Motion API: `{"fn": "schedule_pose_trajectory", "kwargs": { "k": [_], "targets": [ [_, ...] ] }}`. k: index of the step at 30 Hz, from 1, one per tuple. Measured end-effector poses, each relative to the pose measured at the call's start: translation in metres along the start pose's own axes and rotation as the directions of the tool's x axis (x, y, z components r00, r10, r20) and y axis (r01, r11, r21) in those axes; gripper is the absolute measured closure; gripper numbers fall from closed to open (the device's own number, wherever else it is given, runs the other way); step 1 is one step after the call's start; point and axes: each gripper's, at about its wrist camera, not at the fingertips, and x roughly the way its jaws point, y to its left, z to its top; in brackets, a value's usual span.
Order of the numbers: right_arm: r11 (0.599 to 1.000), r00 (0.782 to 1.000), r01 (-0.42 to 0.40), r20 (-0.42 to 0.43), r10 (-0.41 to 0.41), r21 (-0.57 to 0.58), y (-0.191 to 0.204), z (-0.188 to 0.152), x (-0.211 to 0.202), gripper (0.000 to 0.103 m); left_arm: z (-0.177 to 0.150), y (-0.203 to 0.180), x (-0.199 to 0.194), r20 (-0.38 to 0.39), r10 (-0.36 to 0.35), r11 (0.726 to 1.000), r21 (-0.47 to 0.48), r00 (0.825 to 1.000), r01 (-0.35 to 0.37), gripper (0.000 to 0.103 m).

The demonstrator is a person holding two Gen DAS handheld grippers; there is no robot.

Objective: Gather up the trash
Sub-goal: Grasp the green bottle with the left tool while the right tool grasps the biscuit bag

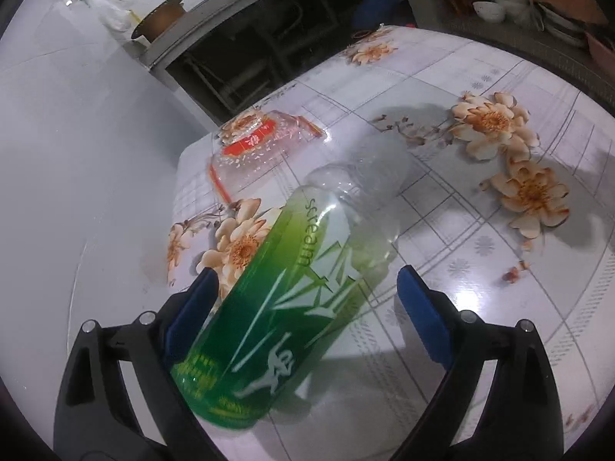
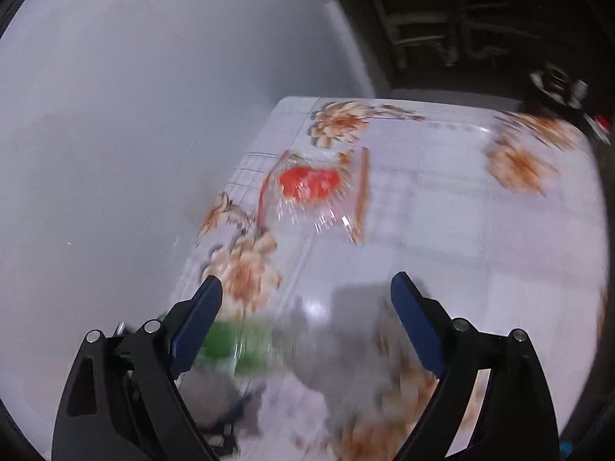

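Green bottle (image 1: pixel 284 288) lying on the floral table (image 1: pixel 480 199), just this side of the clear wrapper (image 1: pixel 253 142), between spread, unclenched left gripper (image 1: pixel 307 292) pads; right gripper (image 2: pixel 307 292) spread, empty; risks rolling away if nudged off-centre.

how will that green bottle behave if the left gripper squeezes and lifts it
The green bottle looks empty, its clear upper part showing nothing inside, so probably light. Thin plastic may dent under the pads. It lies on its side on the glossy table between the open left gripper, touching one finger only, so a nudge could roll it.
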Motion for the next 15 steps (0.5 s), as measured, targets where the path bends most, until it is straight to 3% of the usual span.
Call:
{"fn": "schedule_pose_trajectory", "kwargs": {
  "k": [3,9,14,15],
  "targets": [
    [0.998,0.996,0.057,-0.068,-0.056,0.007,-0.004,0.035,0.053,0.016,0.000,0.002,0.007,-0.019,-0.034,0.999,-0.010,0.999,0.033,0.013],
    [0.980,0.975,0.198,-0.097,-0.198,-0.013,-0.012,0.062,0.113,0.017,0.001,0.011,0.013,-0.020,-0.071,0.997,-0.035,0.997,0.070,0.013],
    [0.969,0.963,0.240,-0.109,-0.245,-0.053,-0.012,0.058,0.132,0.043,0.001,0.013,0.016,-0.029,-0.071,0.997,-0.032,0.997,0.070,0.013],
    [0.963,0.958,0.260,-0.107,-0.267,-0.075,-0.010,0.056,0.133,0.053,0.001,0.013,0.016,-0.032,-0.073,0.997,-0.031,0.997,0.072,0.013]
  ]
}}
